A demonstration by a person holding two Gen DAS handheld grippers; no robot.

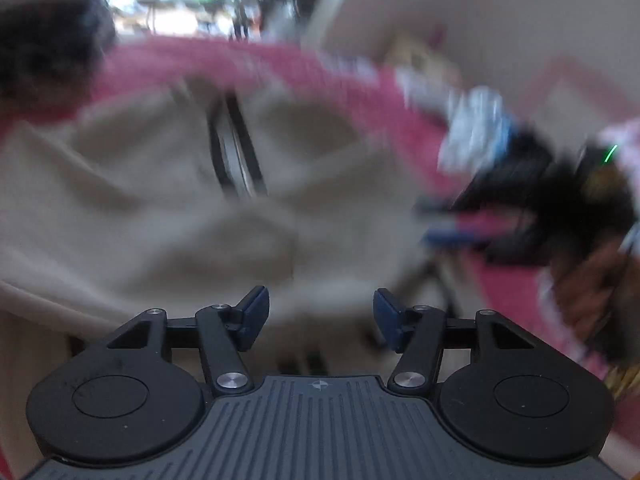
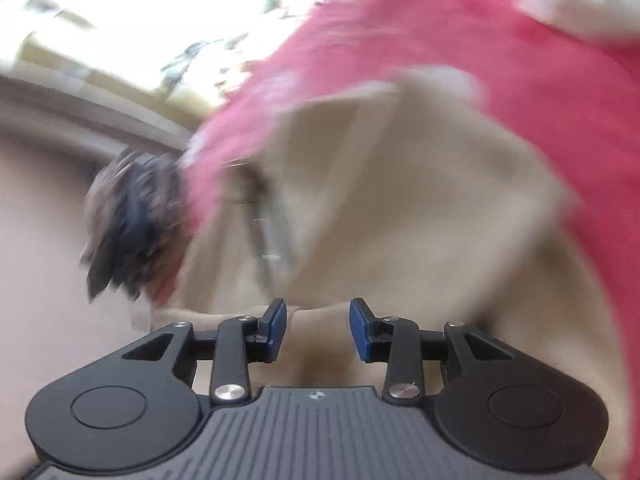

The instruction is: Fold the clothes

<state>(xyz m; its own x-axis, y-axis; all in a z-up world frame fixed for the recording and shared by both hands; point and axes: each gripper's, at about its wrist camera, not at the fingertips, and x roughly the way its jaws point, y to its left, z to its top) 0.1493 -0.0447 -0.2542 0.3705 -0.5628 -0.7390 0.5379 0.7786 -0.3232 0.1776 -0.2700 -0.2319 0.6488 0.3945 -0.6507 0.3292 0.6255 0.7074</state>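
a: report on the left tool.

b: my left gripper (image 1: 321, 312) has its jaws spread wide, nothing between the blue pads (image 1: 256, 312); it hangs above the near edge of a beige garment (image 1: 160, 208); the picture is badly smeared, so i cannot tell whether the pads touch the cloth.

a: where does the garment lie?

b: crumpled on a pink bedcover (image 1: 304, 72), filling most of the left wrist view; a dark zip with a pale middle line (image 1: 236, 148) runs up its centre; a dark furry mass (image 1: 44, 36) sits at the upper left, beside the cover's edge.

a: anything on the right of that view?

b: my right gripper (image 1: 532, 200) shows there as a dark blurred body over the pink cover, with a green light close by; a blurred hand (image 1: 596, 288) is below it; pale and blue blurred items (image 1: 472, 128) lie beyond, too smeared to name.

a: now the right tool.

b: from its own camera, jaws spread apart, a narrower gap than the left, nothing pinched; the pads (image 2: 278, 326) stand just over a folded edge of the same beige garment; contact cannot be confirmed.

a: surroundings there?

b: pink cover on the right and above; the dark furry mass at the left, beside the garment; a bright window (image 2: 160, 8) beyond, washed out.
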